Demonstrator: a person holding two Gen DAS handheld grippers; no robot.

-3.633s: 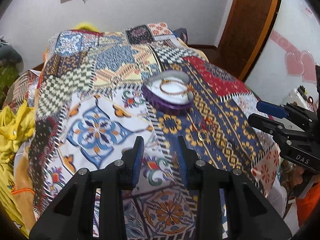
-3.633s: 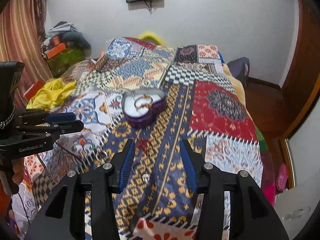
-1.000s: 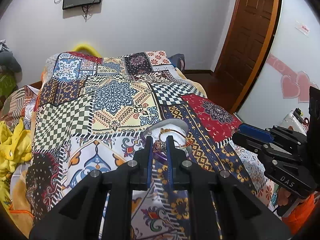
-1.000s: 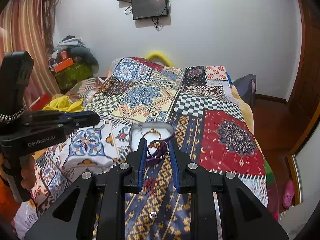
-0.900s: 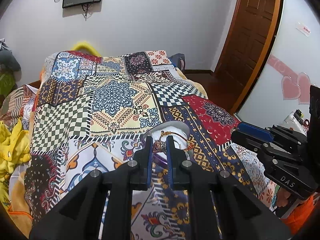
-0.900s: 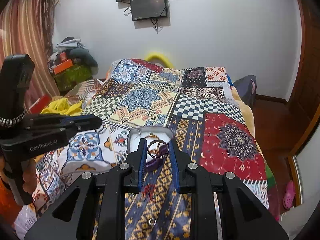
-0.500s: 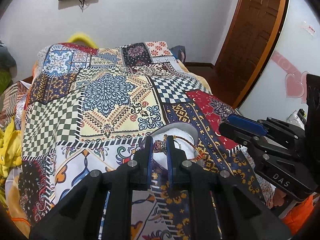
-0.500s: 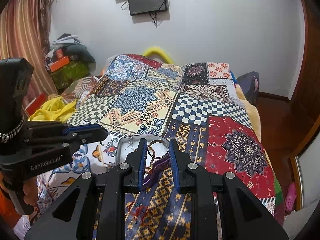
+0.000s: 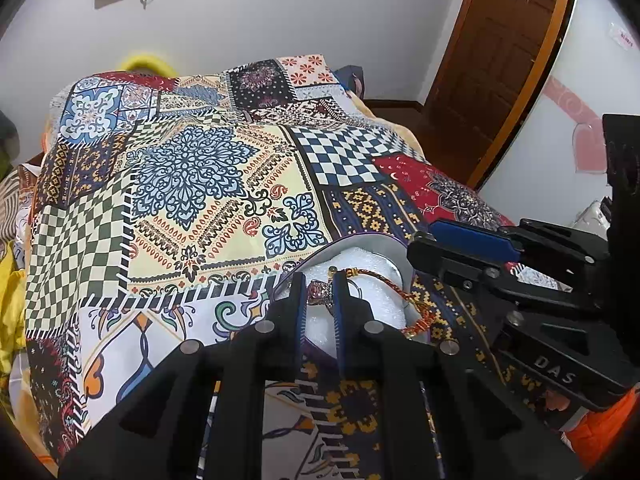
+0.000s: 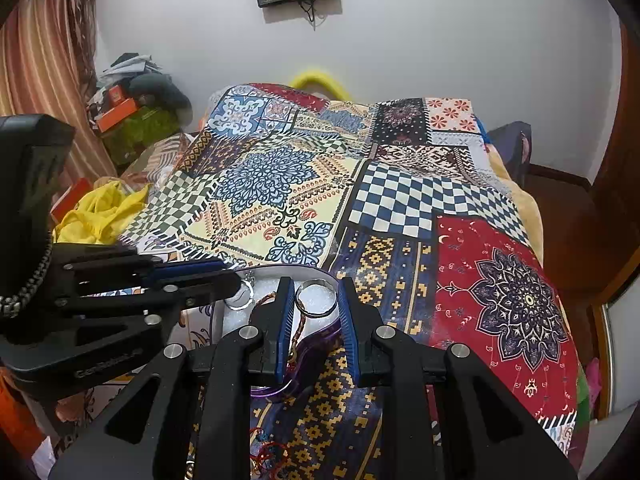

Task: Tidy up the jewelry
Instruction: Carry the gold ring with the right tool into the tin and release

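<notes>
A purple heart-shaped jewelry box (image 9: 360,246) with a white foam lining (image 10: 240,316) lies on the patchwork bedspread. A red-gold cord bracelet (image 9: 390,282) lies in it. My left gripper (image 9: 319,294) is shut on a pink-stoned ring (image 9: 319,293), held over the box. In the right wrist view the left gripper (image 10: 236,278) reaches in from the left with that ring (image 10: 242,298) hanging at its tip. My right gripper (image 10: 315,300) is shut on a silver ring (image 10: 316,298) over the box. It also shows in the left wrist view (image 9: 432,246).
A red thread bracelet (image 10: 266,454) lies on the bedspread (image 10: 400,200) near me. Yellow cloth (image 10: 100,212) and clutter sit left of the bed. A wooden door (image 9: 492,60) stands at the right.
Both grippers have moved forward and down, bringing their rings from in front of the box to just over its white lining. Both stay shut on their rings.
</notes>
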